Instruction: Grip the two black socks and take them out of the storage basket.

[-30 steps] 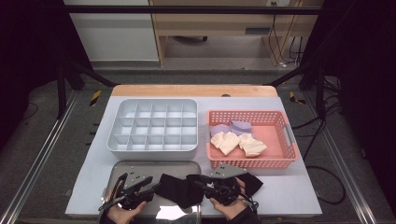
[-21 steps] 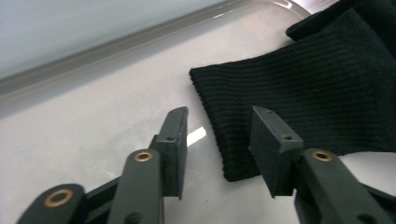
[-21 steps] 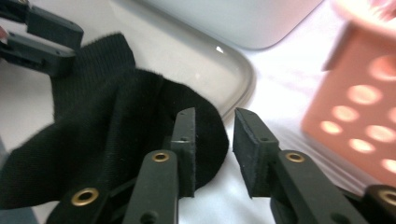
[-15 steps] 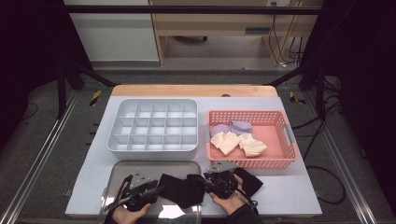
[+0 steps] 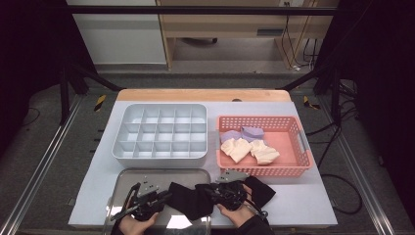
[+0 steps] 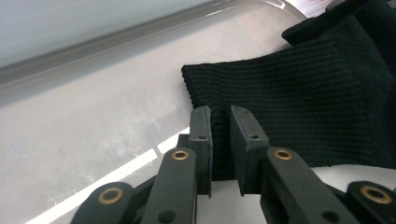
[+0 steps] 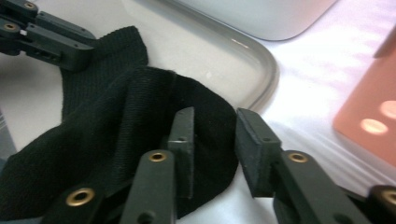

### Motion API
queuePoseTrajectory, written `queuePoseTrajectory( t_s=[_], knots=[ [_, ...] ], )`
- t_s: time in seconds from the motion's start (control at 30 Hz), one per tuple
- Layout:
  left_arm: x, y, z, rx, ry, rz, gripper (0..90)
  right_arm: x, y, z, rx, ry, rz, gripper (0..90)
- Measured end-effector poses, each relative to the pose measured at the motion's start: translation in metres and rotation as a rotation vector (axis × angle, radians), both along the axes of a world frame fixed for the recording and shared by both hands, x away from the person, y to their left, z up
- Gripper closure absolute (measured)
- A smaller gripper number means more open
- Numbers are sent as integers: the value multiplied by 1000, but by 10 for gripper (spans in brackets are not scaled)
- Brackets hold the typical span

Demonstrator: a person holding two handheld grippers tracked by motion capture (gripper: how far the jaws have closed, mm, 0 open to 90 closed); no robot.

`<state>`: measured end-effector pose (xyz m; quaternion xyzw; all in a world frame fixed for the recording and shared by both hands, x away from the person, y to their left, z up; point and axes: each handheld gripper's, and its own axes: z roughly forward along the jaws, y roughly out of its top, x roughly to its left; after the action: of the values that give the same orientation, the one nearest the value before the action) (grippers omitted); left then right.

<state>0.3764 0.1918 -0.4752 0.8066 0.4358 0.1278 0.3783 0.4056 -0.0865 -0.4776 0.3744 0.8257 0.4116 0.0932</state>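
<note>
The black sock (image 5: 195, 198) lies across the metal tray (image 5: 125, 177). The left gripper (image 6: 219, 135), jaws just closing, pinches its cuff; the right gripper (image 7: 215, 140) straddles a fold, jaws partly open.

We find both of the person's hands entering from the near edge in the high view, each carrying a gripper, and the two grippers point toward each other. The left gripper (image 5: 164, 197) lies low and nearly level, its jaws having just been closing and now pinched on an edge of black cloth (image 6: 299, 93). The right gripper (image 5: 208, 190) has its jaws standing a little apart, one inside a fold of that cloth, the other outside it.
</note>
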Motion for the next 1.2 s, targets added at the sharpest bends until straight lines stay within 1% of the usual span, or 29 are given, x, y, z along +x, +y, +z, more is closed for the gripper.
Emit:
queuePoseTrajectory(
  t_s=[0.07, 0.17, 0.23, 0.3, 0.37, 0.4, 0.53, 0.6, 0.63, 0.7, 0.77, 0.8, 0.83, 0.9, 1.0, 1.07, 1.2],
  knots=[
    [0, 0, 0, 0, 2, -1, 786, -1, 1, 0, 9, 8, 12, 766],
    [0, 0, 0, -5, 5, 1, 794, -2, 0, 3, -1, 20, 30, 846],
    [0, 1, 1, -6, 7, 1, 806, -4, -2, 6, 2, 44, 24, 854],
    [0, 3, 2, -5, 7, 3, 825, -5, -7, 9, 5, 46, 23, 858],
    [0, 5, 2, -6, 10, 4, 833, -10, -16, 15, 16, 51, 5, 859],
    [0, 6, 2, -6, 10, 4, 836, -13, -21, 16, 15, 42, 0, 859],
    [0, 10, 3, -8, 15, 10, 843, -23, -43, 19, -18, 31, -67, 858],
    [0, 11, 3, -6, 15, 15, 844, -24, -52, 18, -44, 26, -102, 855],
    [0, 12, 4, -6, 16, 16, 845, -23, -55, 17, -46, 28, -111, 854],
    [-1, 12, 4, -3, 15, 15, 845, -21, -56, 14, -57, 49, -122, 852],
    [-1, 13, 4, -2, 12, 13, 844, -20, -53, 11, -76, 54, -120, 843],
    [-1, 13, 4, -2, 11, 11, 840, -20, -52, 11, -85, 53, -120, 824],
    [-1, 13, 4, -2, 10, 10, 832, -20, -51, 11, -90, 45, -118, 797],
    [-1, 13, 4, -7, 6, 6, 802, -21, -51, 12, -80, 29, -121, 750],
    [0, 13, 4, -8, 10, 5, 744, -22, -52, 17, -50, -14, -122, 712],
    [0, 13, 4, -7, 11, 9, 733, -22, -55, 21, -38, -39, -130, 696],
    [1, 15, 3, -28, 25, 7, 728, -19, -66, 30, -31, -77, -171, 690]
  ],
)
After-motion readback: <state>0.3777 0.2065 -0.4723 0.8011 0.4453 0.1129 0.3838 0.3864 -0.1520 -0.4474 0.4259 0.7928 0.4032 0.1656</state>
